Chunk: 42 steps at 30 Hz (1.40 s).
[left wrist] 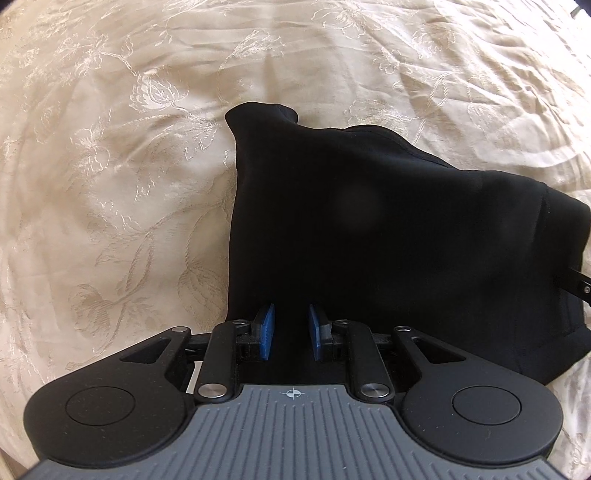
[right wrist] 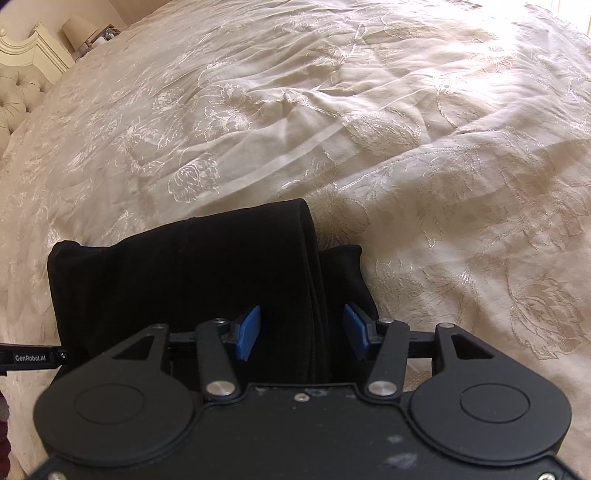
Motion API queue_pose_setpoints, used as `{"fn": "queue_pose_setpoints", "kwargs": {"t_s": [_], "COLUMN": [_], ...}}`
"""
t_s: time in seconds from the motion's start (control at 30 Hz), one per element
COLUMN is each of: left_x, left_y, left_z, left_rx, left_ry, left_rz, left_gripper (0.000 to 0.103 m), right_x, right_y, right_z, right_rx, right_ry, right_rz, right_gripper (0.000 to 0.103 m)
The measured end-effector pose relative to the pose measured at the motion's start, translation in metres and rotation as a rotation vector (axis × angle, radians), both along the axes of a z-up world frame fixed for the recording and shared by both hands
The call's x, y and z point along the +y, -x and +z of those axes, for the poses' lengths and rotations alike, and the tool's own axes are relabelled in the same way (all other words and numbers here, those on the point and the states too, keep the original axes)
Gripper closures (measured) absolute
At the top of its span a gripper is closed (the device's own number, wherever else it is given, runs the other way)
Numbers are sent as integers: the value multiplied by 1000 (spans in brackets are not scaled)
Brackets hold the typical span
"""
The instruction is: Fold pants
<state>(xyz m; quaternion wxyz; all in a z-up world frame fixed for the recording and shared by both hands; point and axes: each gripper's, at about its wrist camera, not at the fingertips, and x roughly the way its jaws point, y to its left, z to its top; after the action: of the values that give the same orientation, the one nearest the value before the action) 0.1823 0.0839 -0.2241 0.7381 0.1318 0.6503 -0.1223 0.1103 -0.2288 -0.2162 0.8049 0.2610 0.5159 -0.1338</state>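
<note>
The black pants (left wrist: 388,229) lie folded into a compact bundle on the bed, on a cream bedspread (left wrist: 110,166) woven with a pale floral pattern. In the left wrist view the bundle spreads from the centre toward 3 o'clock, with a narrow end reaching up toward 12 o'clock and a stitched hem running down its edge at 3 o'clock. In the right wrist view the pants (right wrist: 177,273) sit low, from 9 o'clock to the centre, and a layered folded edge runs from the middle of the picture down toward 6 o'clock. The left claw (left wrist: 291,332) sits at 6 o'clock in its own view with its blue pads (left wrist: 266,330) apart and black cloth showing in the narrow gap between them; whether the pads touch the fabric cannot be told. The right claw (right wrist: 301,332) stands wider apart, its blue pads (right wrist: 249,332) on either side of the folded edge without pressing it. At 9 o'clock in the right wrist view a black bar bears the white lettering "GenRobot.AI" (right wrist: 30,357); a similar black piece pokes in at 3 o'clock in the left wrist view. A small crosshair mark (left wrist: 293,393) is printed on the grey ribbed body of the left claw. Farther out, at 10 to 11 o'clock in the right wrist view, stand a tufted cream headboard (right wrist: 20,99) and a lamp with a pale shade (right wrist: 77,29).
</note>
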Motion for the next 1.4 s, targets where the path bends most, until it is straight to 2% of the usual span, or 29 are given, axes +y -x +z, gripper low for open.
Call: {"fn": "queue_pose_setpoints", "kwargs": {"t_s": [0.3, 0.6, 0.67, 0.7, 0.8, 0.87, 0.97, 1.03, 1.2, 1.3, 1.4], "left_x": [1, 9, 13, 17, 24, 27, 28, 23, -4, -22, -32], "left_y": [-1, 4, 6, 7, 11, 13, 13, 8, -22, -44, -66], "left_z": [-1, 2, 6, 9, 19, 27, 39, 44, 44, 28, 7], "left_rx": [0, -20, -31, -36, -62, -87, -124, -142, -179, -179, -161], "left_ry": [7, 33, 47, 59, 73, 79, 98, 111, 106, 79, 25], "left_rz": [1, 8, 15, 20, 23, 15, 2, -9, -43, -51, -44], "left_gripper": [82, 82, 82, 82, 82, 82, 82, 82, 82, 82, 82], "right_x": [1, -5, -11, -13, -16, -10, 11, 14, 7, 8, 6], "right_y": [12, 0, 1, 2, 8, 13, 22, 32, 35, 33, 32], "right_z": [7, -6, -6, -4, 11, 32, 70, 81, 39, 23, 21], "right_rx": [-16, -62, -63, -58, -77, -118, -172, -174, -21, 10, 12], "right_ry": [12, -81, -133, -141, -161, -163, -73, -29, 19, 28, 26], "right_rz": [29, 27, 22, 14, -5, 10, 97, 78, 0, -8, -4], "right_gripper": [49, 44, 51, 66, 89, 90, 91, 91, 91, 90, 90]}}
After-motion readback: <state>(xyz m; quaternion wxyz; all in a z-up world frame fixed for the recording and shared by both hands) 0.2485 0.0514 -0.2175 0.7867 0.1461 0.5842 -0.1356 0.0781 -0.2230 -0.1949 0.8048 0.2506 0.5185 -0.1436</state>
